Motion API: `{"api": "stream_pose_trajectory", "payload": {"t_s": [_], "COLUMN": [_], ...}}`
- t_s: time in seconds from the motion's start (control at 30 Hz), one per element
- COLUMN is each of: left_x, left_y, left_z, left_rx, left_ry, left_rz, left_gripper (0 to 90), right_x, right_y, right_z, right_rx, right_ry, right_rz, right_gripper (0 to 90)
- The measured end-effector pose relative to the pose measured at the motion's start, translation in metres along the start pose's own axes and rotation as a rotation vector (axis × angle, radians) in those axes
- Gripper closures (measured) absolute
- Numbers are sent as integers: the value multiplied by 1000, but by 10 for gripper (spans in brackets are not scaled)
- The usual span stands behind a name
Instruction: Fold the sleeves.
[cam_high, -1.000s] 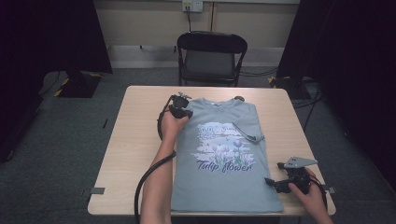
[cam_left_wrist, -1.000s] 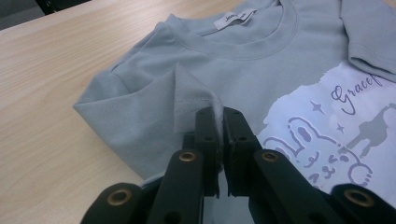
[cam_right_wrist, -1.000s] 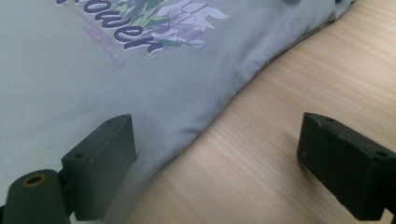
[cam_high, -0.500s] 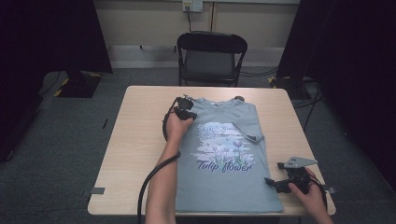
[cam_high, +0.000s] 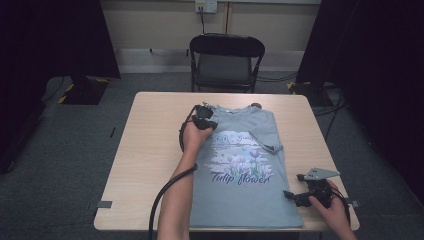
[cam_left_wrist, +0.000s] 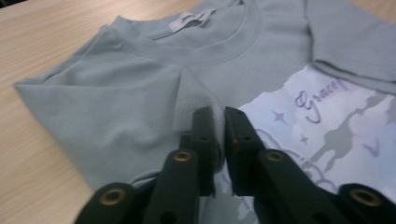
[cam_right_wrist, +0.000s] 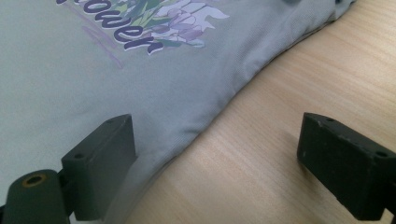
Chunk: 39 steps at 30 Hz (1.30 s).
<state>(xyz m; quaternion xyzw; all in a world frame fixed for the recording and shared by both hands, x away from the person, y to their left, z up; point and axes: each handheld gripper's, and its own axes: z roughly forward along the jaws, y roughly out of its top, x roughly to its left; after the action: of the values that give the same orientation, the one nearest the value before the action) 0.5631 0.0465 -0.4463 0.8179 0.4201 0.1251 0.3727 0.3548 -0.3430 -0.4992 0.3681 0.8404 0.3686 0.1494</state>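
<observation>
On the pale wooden surface (cam_high: 145, 165) a grey T-shirt (cam_high: 240, 200) lies face up with its sides folded in, collar toward the far edge and hem just short of the near edge. Bare wood runs wide along the shirt's left side and in a narrower strip on its right. The left gripper (cam_high: 204, 119) sits over the shirt's upper left part, near the collar; in the left gripper view (cam_left_wrist: 219, 130) its jaws stand almost together, a thin pinch of grey cloth rising between them, and they have just been easing apart a little. The right gripper (cam_high: 300, 196) rests at the shirt's lower right corner; in the right gripper view (cam_right_wrist: 215, 154) its jaws are wide apart, one over the cloth's folded edge, the other over bare wood, gripping nothing. Beyond the far edge stands a dark folding chair (cam_high: 226, 57) on grey carpet, with black curtains at both sides of the room.
</observation>
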Motion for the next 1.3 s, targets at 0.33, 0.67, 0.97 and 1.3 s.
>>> {"api": "stream_pose_trajectory", "payload": {"t_s": [0.33,0.67,0.97,1.3], "left_x": [0,7,14,17], "left_y": [1,-6,-15,-27], "left_z": [-7,-20,-33,-42], "left_rx": [-48,-62,-103,-105], "left_ry": [14,55,18,-9], "left_rz": [-21,-23,-62,-76], "left_gripper": [481,265,169,151], "right_x": [0,0,0,0], "right_y": [0,0,0,0], "right_z": [0,0,0,0], "right_rx": [0,0,0,-1], "right_ry": [0,0,0,0], "right_rz": [0,0,0,1], "right_gripper": [107,107,107,107]}}
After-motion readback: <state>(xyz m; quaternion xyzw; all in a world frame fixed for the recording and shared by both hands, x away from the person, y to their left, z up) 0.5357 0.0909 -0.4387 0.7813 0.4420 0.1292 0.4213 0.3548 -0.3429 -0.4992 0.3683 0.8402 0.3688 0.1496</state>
